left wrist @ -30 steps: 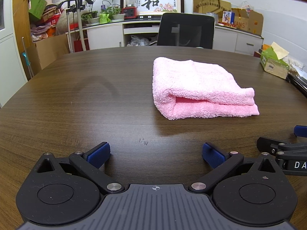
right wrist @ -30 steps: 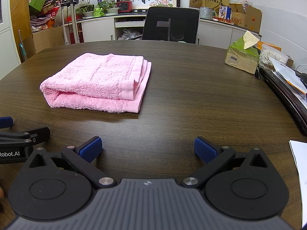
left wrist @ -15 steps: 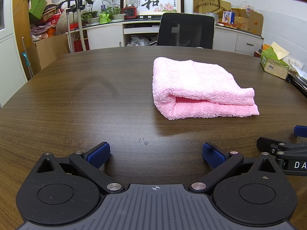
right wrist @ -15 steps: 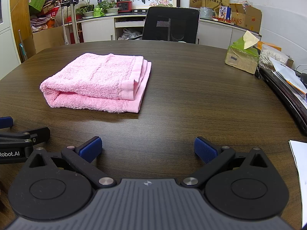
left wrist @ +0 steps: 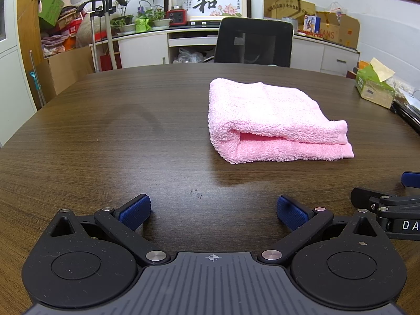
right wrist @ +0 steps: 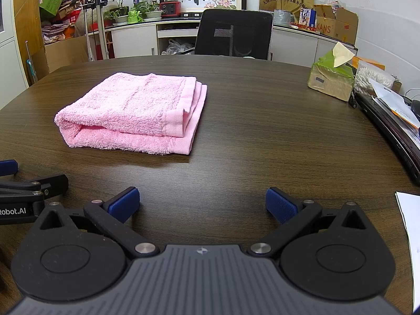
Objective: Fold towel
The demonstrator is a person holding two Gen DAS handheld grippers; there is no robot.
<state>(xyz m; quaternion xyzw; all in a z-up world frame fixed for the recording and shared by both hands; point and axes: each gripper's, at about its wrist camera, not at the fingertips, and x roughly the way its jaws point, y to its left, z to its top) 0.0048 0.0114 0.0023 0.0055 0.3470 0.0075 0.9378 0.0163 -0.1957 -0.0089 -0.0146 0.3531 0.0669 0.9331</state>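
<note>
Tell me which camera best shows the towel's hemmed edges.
The right wrist view: the pink towel shows its stacked woven hems on its right side. The left wrist view shows the pink towel mainly by its rounded fold, hems only at one corner.

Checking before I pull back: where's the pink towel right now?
The pink towel lies folded on the dark wood table, ahead-left in the right wrist view and ahead-right in the left, clear of both open grippers.
</note>
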